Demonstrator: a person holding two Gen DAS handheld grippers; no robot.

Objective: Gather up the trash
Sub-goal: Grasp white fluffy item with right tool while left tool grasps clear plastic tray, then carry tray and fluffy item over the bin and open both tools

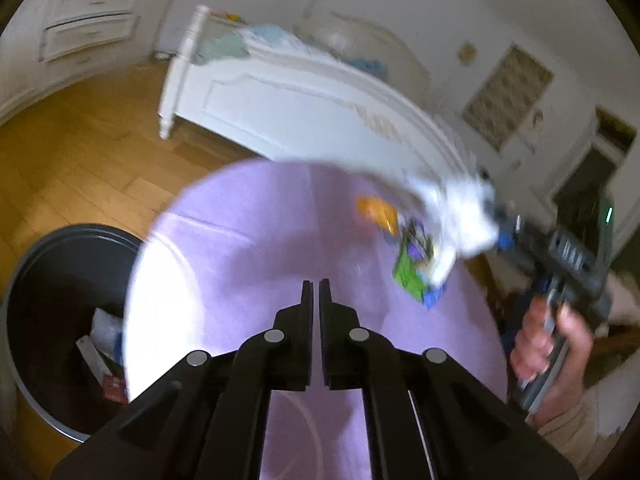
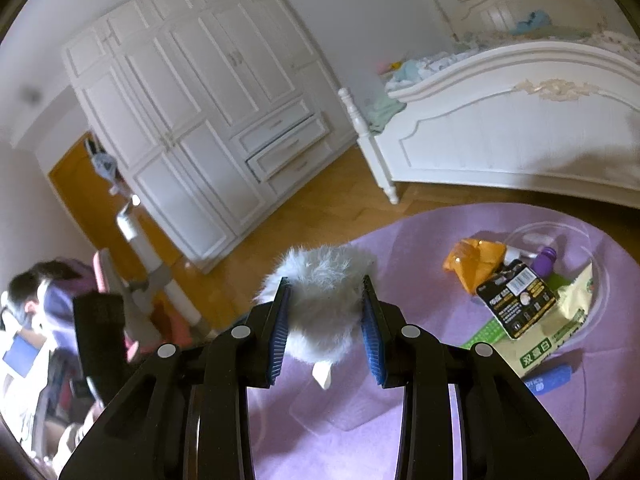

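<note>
The landmark for all positions is the round lilac rug (image 2: 400,420) on the wooden floor (image 1: 80,152). Nearest in the left wrist view, the left gripper (image 1: 316,292) hangs over the near part of the rug with its black fingers (image 1: 306,312) pressed together and nothing between them. In the right wrist view, the right gripper (image 2: 325,300) is above the rug's near-left part, and its blue-padded fingers (image 2: 280,320) pinch a fluffy white tuft of soft material (image 2: 320,300), which bulges between and above the pads with a small white end hanging below. In the left wrist view the same tuft is blurred, at the tip of the right gripper, held by the person's right hand (image 1: 548,344) at the rug's right edge. On the rug's right half lies the remaining trash: a crumpled orange wrapper (image 2: 476,264), a black printed packet (image 2: 516,300) overlapping a green sheet (image 2: 486,334), a pale cream bag with green lettering (image 2: 560,328), a blue tube (image 2: 550,378), a purple-capped small bottle (image 2: 542,260) and a clear plastic cover (image 2: 560,236). Just off the rug's left edge stands a dark round waste bin (image 1: 48,280) containing some scraps. Beyond the rug stands a white carved bed frame (image 2: 500,140) with bedding, and farther left a white panelled wardrobe (image 2: 192,112) with drawers.
</note>
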